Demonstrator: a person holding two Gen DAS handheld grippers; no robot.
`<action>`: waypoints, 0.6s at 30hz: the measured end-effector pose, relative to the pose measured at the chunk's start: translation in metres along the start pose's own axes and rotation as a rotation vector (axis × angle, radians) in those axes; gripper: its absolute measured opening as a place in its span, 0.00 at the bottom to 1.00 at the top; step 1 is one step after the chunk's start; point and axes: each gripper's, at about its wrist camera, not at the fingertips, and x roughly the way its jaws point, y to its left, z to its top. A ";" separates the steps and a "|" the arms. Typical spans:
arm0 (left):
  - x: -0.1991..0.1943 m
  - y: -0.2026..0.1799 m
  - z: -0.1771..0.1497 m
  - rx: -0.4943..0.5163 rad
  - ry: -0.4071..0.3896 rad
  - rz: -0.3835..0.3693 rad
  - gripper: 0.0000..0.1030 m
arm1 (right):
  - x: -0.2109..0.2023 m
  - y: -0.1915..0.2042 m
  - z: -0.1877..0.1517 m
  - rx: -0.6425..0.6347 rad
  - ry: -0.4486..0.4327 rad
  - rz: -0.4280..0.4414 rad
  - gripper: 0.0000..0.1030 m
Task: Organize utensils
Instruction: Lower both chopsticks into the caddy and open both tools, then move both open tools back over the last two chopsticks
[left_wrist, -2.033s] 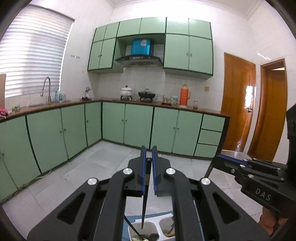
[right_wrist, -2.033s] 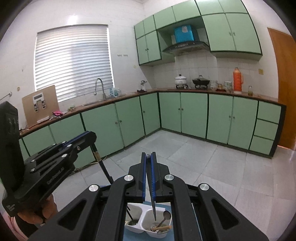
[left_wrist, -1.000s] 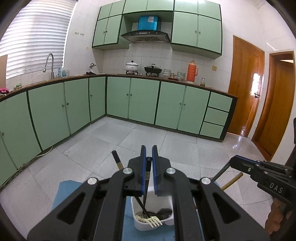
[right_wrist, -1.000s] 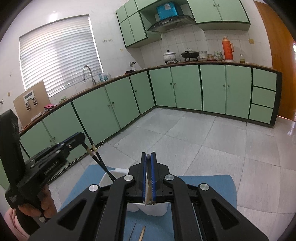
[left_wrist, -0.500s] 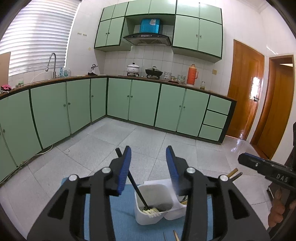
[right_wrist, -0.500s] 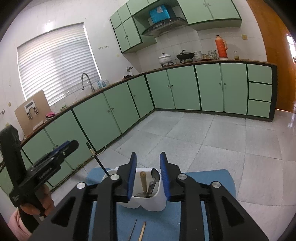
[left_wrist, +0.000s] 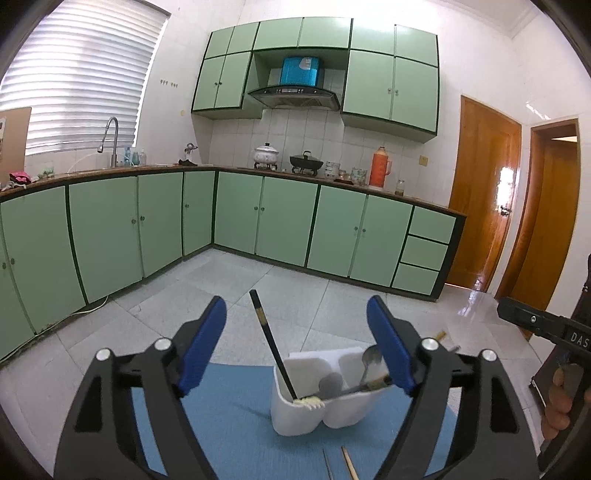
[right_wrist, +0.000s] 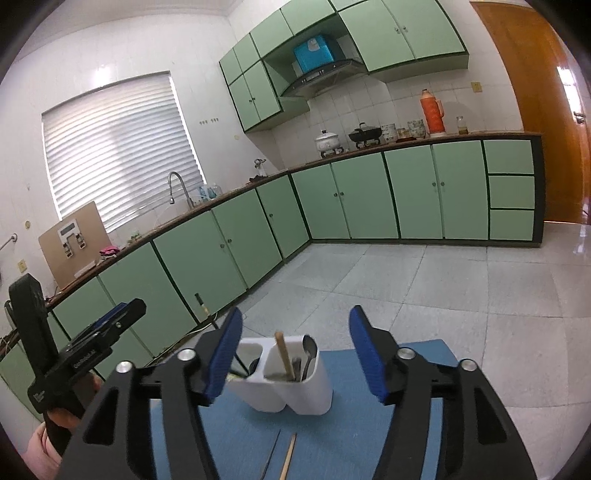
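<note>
Utensils now stand in the white holder (left_wrist: 314, 410): you just let go, so your left gripper (left_wrist: 295, 345) and right gripper (right_wrist: 295, 354) are wide open. Two sticks (right_wrist: 288, 456) wait on the blue mat (right_wrist: 413, 373).

The right gripper (left_wrist: 543, 325) body reads "DAS"; nothing else is legible.

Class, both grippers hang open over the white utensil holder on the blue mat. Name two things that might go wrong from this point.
1. The black chopstick leans far out of the utensil holder. The left gripper, jaws wide open around it, may knock it and tip the holder.
2. Two loose sticks lie on the blue mat near its front edge. The right gripper might push them off while reaching.
</note>
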 end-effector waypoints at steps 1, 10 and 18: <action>-0.006 -0.001 -0.004 0.005 -0.001 0.002 0.79 | -0.005 0.001 -0.005 -0.003 -0.001 0.001 0.64; -0.050 -0.014 -0.065 0.074 0.053 0.043 0.87 | -0.038 0.016 -0.061 -0.041 0.021 -0.038 0.77; -0.080 -0.017 -0.123 0.112 0.138 0.099 0.88 | -0.058 0.034 -0.134 -0.089 0.091 -0.140 0.77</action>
